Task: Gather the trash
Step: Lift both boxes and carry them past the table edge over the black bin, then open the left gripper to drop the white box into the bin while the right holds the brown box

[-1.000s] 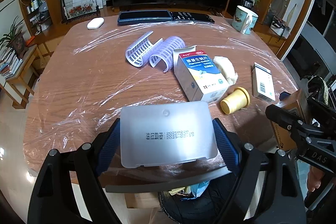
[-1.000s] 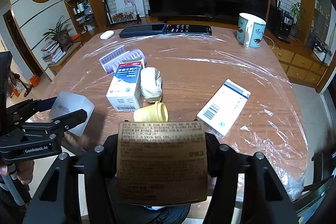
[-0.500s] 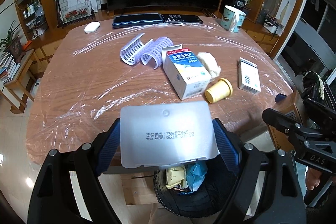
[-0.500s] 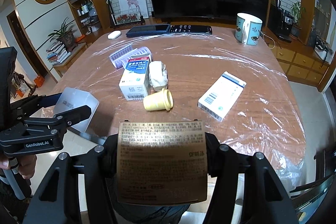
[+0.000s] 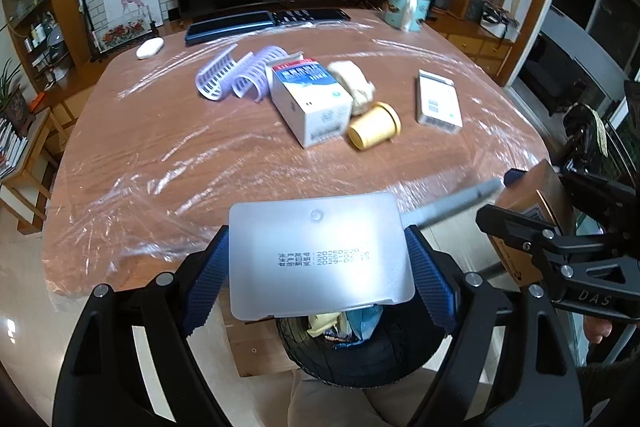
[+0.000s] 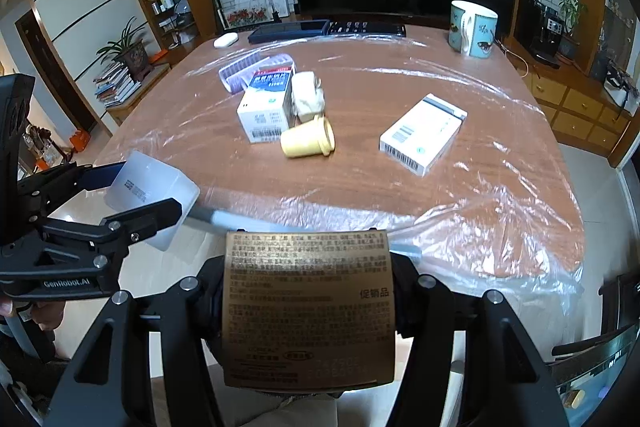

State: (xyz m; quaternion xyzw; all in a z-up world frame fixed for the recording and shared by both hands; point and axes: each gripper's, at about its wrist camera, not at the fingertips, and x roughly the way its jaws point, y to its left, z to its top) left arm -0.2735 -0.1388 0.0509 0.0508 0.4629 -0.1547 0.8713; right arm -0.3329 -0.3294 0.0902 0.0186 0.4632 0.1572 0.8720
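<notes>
Left tongs (image 5: 320,281) pinch a frosted white plastic box (image 5: 320,255) by its two sides, the blue pads (image 5: 206,287) pressed flat on it; right tongs (image 6: 308,311) clamp a gold carton (image 6: 308,311) printed with small text. Both sets sit just past the near edge of the desk (image 5: 200,155), off its top. A grey pen-like stick (image 5: 452,205), blurred, lies slanting between the white box and the gold carton (image 5: 532,211); whether it rests on anything I cannot tell.

Directly under the left tongs stands a black tyre-shaped bin (image 5: 360,351), holding yellow and blue scraps of paper or wrapper. Floor to the left of the bin is open; the right tongs (image 5: 560,247) crowd its right side.

Compared with a second ago, both tongs have drawn back from the desk: then the bin was mostly hidden under the box, now its whole mouth shows, and more of the desk's clear plastic cover (image 6: 500,235) lies in front.

Out on the desk wait a blue-and-white medicine box (image 5: 312,99), a crumpled cream wad (image 5: 352,83) touching it, a yellow cup (image 5: 374,127) on its side, a flat white box (image 5: 438,101) apart to the right, and two lilac ribbed trays (image 5: 236,75) behind.
</notes>
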